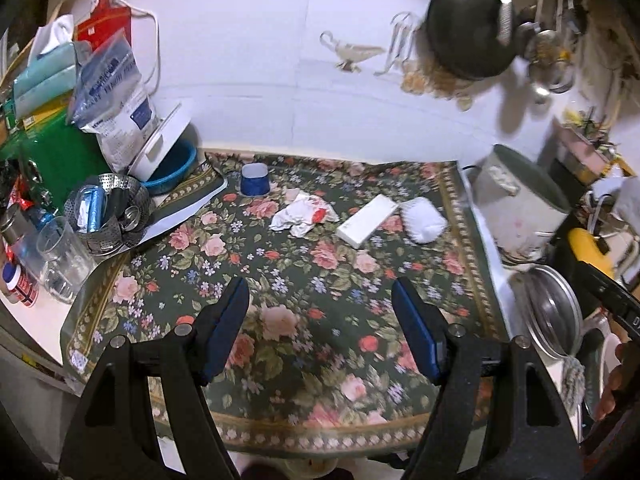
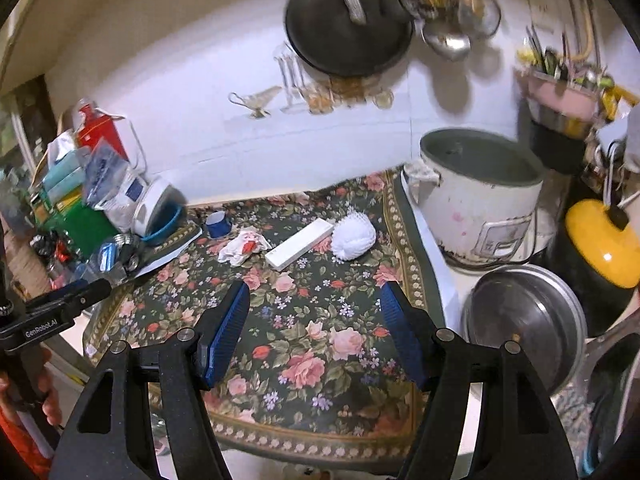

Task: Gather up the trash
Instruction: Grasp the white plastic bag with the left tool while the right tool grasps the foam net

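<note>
"GenRobot.AI" in white letters on the black body of the left claw, seen from the right wrist camera. Blue print on the clear bag by the wall, too blurred to read. Red-and-white label on the small jar, letters unreadable.

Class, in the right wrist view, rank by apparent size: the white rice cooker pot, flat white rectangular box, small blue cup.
1. White rice cooker pot
2. Flat white rectangular box
3. Small blue cup
</note>
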Demonstrator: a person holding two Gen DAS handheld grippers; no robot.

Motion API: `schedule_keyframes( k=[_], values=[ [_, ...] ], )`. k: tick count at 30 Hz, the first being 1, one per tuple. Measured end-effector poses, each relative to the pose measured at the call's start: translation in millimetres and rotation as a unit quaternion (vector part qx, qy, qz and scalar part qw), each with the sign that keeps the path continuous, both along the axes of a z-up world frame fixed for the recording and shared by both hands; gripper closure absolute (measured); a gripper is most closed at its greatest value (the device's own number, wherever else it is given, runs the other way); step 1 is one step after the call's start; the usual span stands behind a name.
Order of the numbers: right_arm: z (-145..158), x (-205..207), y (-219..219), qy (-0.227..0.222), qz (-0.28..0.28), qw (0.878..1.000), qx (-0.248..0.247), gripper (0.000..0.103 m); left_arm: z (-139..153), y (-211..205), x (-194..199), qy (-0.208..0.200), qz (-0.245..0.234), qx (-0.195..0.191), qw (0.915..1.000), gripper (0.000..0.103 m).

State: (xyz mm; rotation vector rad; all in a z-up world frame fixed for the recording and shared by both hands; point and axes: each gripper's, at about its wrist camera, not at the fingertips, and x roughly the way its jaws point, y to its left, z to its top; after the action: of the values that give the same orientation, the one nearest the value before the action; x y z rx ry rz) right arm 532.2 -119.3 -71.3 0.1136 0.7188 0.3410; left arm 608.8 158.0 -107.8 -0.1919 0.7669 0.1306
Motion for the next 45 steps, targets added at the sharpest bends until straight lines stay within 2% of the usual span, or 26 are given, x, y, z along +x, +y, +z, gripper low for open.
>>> schedule_keyframes(
  k=[8, 13, 18, 22, 27, 32, 34, 36, 37, 38, 41, 43, 45],
  values=[
    [-29, 55, 9, 0.044, -0.034, 0.998, 0.004, 0.039, -44, 39, 88, 0.048, -0.022, -0.018, 0.9984, 0.03],
    [-45, 90, 23, 0.065, -0.089, 0.994, 0.0, 0.039, -78, 64, 157, 0.087, -0.062, -0.021, 0.9941, 0.03],
    [-71, 138, 37, 0.095, -0.129, 0.987, 0.007, 0.039, -118, 73, 221, 0.126, -0.091, 0.016, 0.9877, 0.03],
    [-98, 179, 41, 0.116, -0.158, 0.98, 0.015, 0.039, -148, 72, 261, 0.143, -0.13, 0.022, 0.981, 0.03],
    [-137, 223, 35, 0.15, -0.181, 0.971, 0.038, 0.039, -174, 71, 294, 0.163, -0.148, -0.004, 0.9754, 0.03],
    [-177, 254, 26, 0.194, -0.201, 0.958, 0.071, 0.039, -190, 65, 304, 0.168, -0.174, -0.033, 0.9698, 0.03],
    [-187, 260, 25, 0.204, -0.208, 0.953, 0.082, 0.044, -196, 59, 304, 0.172, -0.179, -0.031, 0.9681, 0.03],
    [-192, 263, 26, 0.204, -0.198, 0.955, 0.087, 0.055, -198, 55, 303, 0.163, -0.177, -0.02, 0.9704, 0.031],
    [-192, 264, 27, 0.202, -0.195, 0.956, 0.086, 0.056, -199, 52, 302, 0.161, -0.177, -0.015, 0.971, 0.036],
    [-191, 263, 28, 0.197, -0.192, 0.958, 0.082, 0.059, -198, 51, 302, 0.157, -0.175, -0.011, 0.9719, 0.048],
    [-186, 262, 33, 0.183, -0.178, 0.964, 0.066, 0.067, -195, 49, 299, 0.149, -0.172, -0.018, 0.9737, 0.063],
    [-183, 259, 34, 0.178, -0.169, 0.967, 0.059, 0.071, -188, 47, 294, 0.134, -0.167, -0.015, 0.9767, 0.072],
    [-178, 253, 34, 0.17, -0.159, 0.971, 0.051, 0.073, -178, 46, 286, 0.12, -0.16, -0.015, 0.9798, 0.073]
  ],
)
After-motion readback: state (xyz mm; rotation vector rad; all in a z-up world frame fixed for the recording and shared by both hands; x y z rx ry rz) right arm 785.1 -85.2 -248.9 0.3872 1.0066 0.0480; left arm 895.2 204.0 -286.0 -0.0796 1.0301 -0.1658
